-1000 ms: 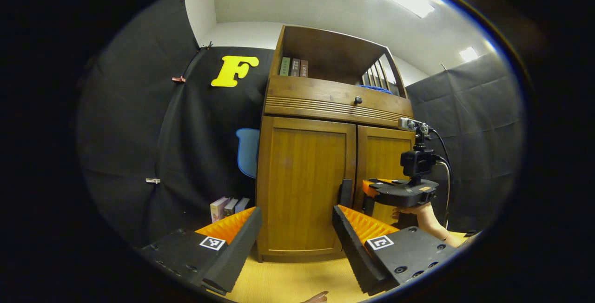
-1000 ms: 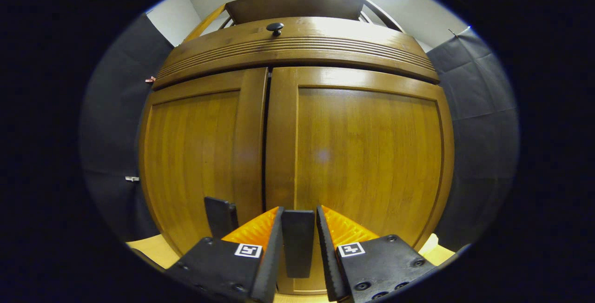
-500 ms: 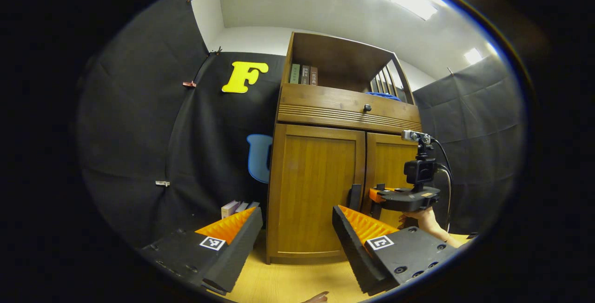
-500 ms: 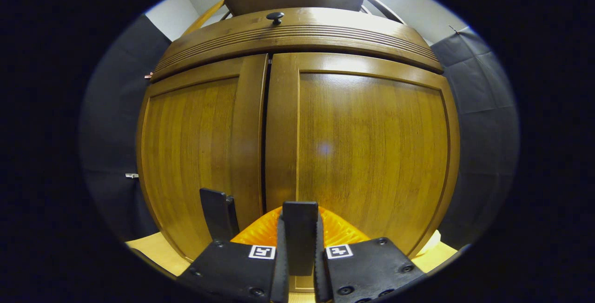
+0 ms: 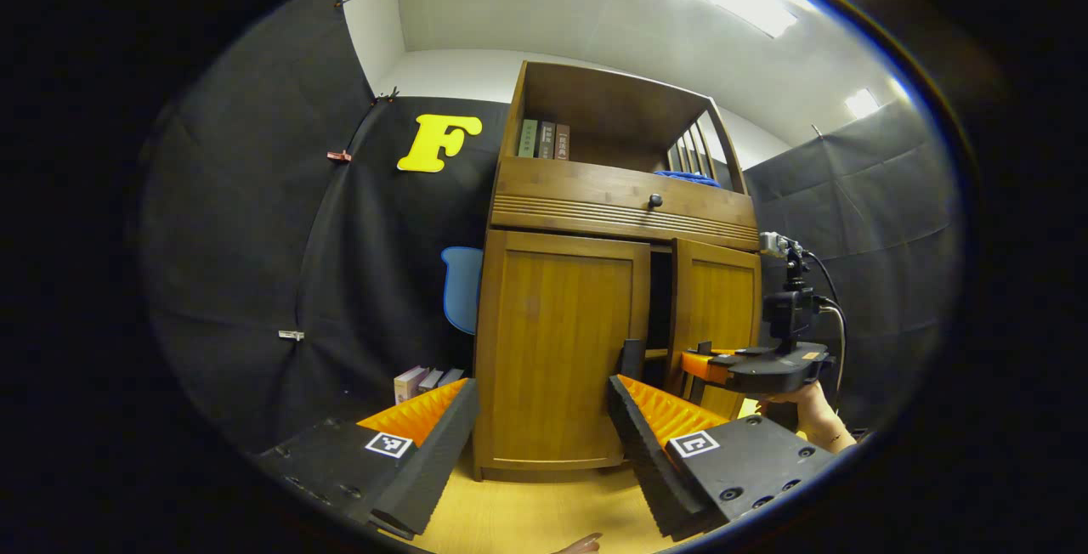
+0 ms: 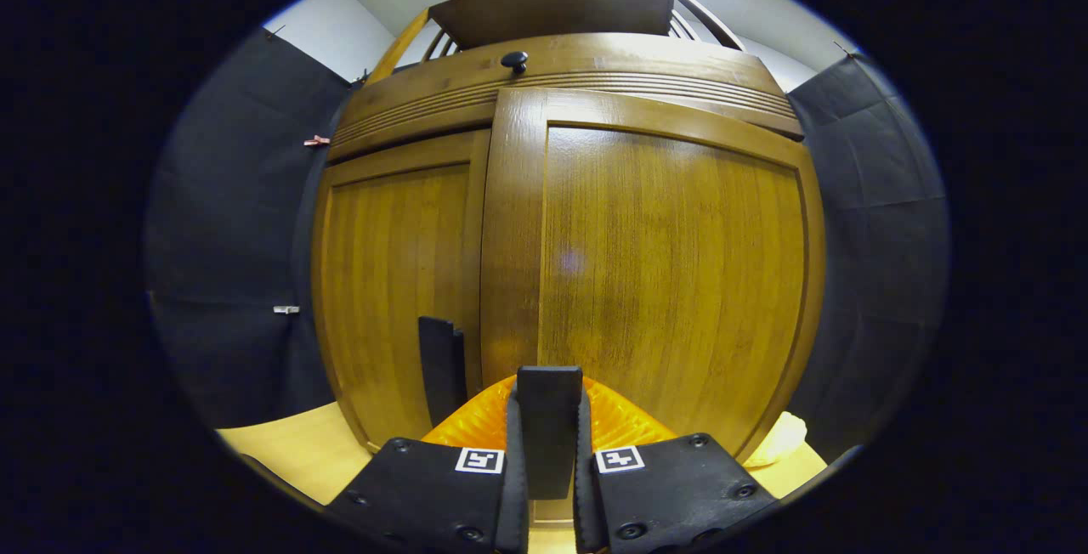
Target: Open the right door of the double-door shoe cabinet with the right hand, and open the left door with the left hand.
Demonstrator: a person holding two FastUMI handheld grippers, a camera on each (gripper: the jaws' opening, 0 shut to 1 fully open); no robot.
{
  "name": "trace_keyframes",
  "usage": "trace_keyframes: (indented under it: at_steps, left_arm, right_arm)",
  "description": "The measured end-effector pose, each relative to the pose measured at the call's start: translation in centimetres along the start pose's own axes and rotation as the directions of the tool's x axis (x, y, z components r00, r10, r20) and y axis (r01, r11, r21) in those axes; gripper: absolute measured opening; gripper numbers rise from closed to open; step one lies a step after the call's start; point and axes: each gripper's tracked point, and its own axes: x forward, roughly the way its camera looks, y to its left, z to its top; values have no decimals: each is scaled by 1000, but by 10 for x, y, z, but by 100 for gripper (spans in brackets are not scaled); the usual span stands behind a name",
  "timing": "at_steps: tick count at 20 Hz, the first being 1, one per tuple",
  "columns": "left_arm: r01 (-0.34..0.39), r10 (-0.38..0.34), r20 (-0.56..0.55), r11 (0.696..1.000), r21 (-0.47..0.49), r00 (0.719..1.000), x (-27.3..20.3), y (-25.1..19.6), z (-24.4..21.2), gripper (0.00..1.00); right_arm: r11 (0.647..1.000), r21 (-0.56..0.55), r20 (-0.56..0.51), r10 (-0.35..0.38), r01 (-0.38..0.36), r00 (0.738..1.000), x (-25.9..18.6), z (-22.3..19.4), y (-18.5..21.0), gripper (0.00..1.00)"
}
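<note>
Booth, black cloth walls: wooden shoe cabinet [image 5: 586, 316] stands on pale wood floor [image 5: 544, 511], back to the far wall; open shelf on top, drawer w/ small dark knob [image 5: 655, 200] below it, two doors under that. Left door [image 5: 557, 350] flush & closed; right door [image 5: 716, 316] swung partway out, dark gap betw. the two door edges, a shelf edge just visible inside; in right gripper view that door [image 6: 663, 282] stands proud of the drawer front, its free edge overlapping the left door's [image 6: 395, 299] stile. Room to move: bare floor in front of cabinet, near side; black cloth close on the right of the right door; gap at cabinet's left holds a few books [image 5: 421, 381] on the floor. More books [image 5: 544, 140] upright on the top shelf, spines too small to read; blue item [image 5: 684, 174] at shelf's right. Left gripper [image 5: 540, 443] spread wide, nothing betw. its fingers, well short of the left door & its black handle [image 5: 631, 358]. Right gripper [image 6: 546, 469] clamped on the right door's handle [image 6: 548, 418], both fingers pressing its sides; seen from left gripper view it [image 5: 748, 364] sits at the door's lower edge, a hand [image 5: 803, 409] under it. Black-and-white square markers on finger bases; no readable text.
</note>
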Motion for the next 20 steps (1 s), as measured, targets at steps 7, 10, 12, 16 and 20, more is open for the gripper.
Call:
trace_keyframes:
  at_steps: [7, 10, 12, 16, 20]
  left_arm:
    - [46, -47, 1, 999, 9, 999, -4, -45, 2, 94]
    - [74, -74, 4, 997, -11, 997, 0, -63, 0, 94]
    - [93, -93, -1, 995, -26, 996, 2, -74, -3, 94]
    - [116, -116, -19, 993, -29, 993, 10, -86, -10, 94]
    - [134, -135, -30, 991, -26, 990, 15, -99, -12, 94]
  right_arm:
    - [998, -5, 2, 70, -70, 998, -64, 5, -19, 25]
    - [996, -14, 0, 84, -84, 996, -83, 5, -31, 25]
    - [995, -7, -4, 95, -95, 995, -94, 6, -37, 24]
    - [995, -9, -4, 96, -97, 995, -116, 8, -53, 25]
    - [997, -18, 10, 81, -81, 997, -135, 8, -69, 25]
